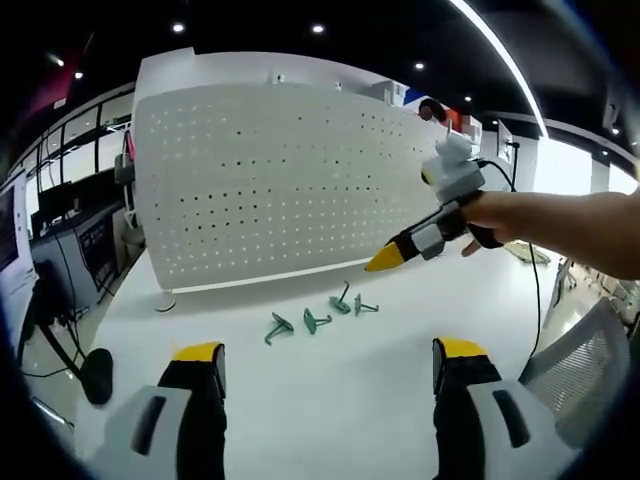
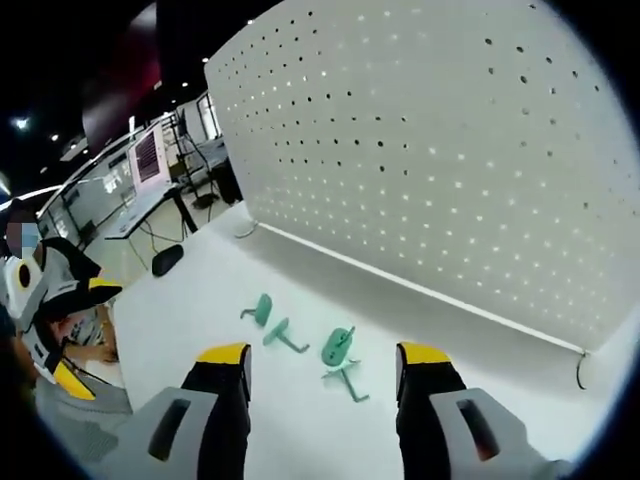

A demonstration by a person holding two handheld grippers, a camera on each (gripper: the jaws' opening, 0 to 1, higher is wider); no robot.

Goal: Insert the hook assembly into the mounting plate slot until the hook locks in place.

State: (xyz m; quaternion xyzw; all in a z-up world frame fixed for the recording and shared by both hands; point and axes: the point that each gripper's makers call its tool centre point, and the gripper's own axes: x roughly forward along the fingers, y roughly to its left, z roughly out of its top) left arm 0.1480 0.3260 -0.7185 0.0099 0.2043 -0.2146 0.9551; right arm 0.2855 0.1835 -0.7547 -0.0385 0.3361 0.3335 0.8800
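Several green hooks (image 1: 317,320) lie loose on the white table (image 1: 330,400), a short way in front of the upright white pegboard plate (image 1: 270,180). My left gripper (image 1: 328,352) is open and holds nothing, its yellow-tipped jaws set on either side of the hooks, short of them. The right gripper (image 1: 385,260), held by a hand, hovers above and right of the hooks. In the right gripper view the right gripper (image 2: 323,355) is open and bare, just above the hooks (image 2: 340,347), with the pegboard plate (image 2: 440,150) behind. The left gripper (image 2: 85,335) shows at the left edge.
The pegboard's foot (image 1: 165,303) rests on the table at the left. A black round base (image 1: 95,375) and desks with monitors (image 1: 60,240) stand beyond the table's left edge. A grey mesh chair (image 1: 580,370) is at the right.
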